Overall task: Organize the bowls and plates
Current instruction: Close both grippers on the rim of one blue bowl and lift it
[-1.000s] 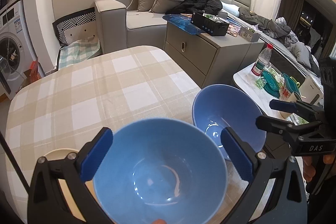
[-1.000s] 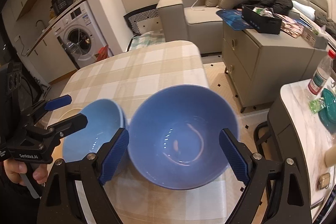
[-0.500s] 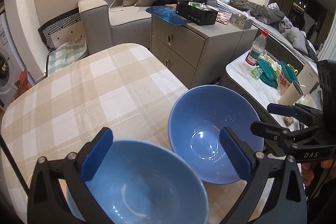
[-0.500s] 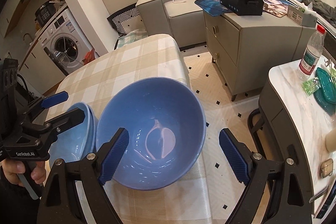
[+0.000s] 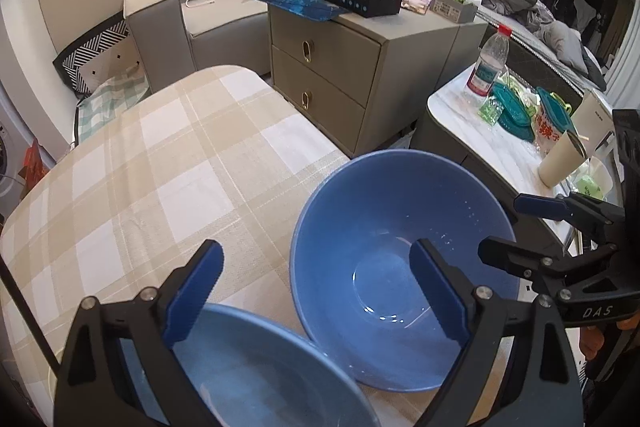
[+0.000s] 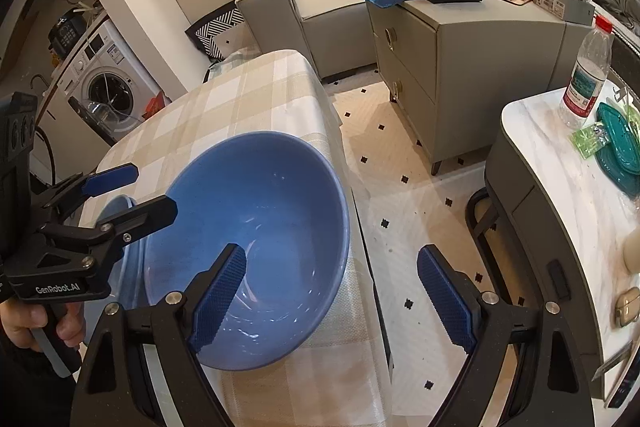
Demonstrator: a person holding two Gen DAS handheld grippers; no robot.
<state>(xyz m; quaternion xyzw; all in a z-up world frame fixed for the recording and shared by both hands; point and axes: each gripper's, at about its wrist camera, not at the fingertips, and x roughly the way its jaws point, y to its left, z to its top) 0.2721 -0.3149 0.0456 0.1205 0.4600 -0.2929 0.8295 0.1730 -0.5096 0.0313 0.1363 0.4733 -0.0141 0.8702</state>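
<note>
Two blue bowls stand side by side on the checked tablecloth (image 5: 160, 167). The darker bowl (image 5: 400, 259) (image 6: 260, 227) sits at the table's right edge, touching the lighter bowl (image 5: 248, 367) (image 6: 116, 207). My left gripper (image 5: 316, 291) (image 6: 152, 191) hovers where the two rims meet, one finger over each bowl; its jaws are closing but no pad presses on anything. My right gripper (image 6: 332, 295) (image 5: 504, 227) is open and straddles the darker bowl's right rim, with its left finger inside the bowl and its right finger over the floor.
A marble-topped counter (image 6: 560, 155) stands to the right with a water bottle (image 6: 588, 71), teal lids (image 6: 620, 151) and a cup (image 5: 560, 163). Behind are a grey drawer cabinet (image 5: 332, 67) and a sofa (image 5: 208, 3), with a washing machine (image 6: 108, 95) at the left. A strip of tiled floor (image 6: 400, 187) separates table and counter.
Both grippers have shifted right and sunk toward the bowls. The left one now spans both rims instead of the lighter bowl, its jaws slightly narrower. The right one moved from centred on the darker bowl to its right rim.
</note>
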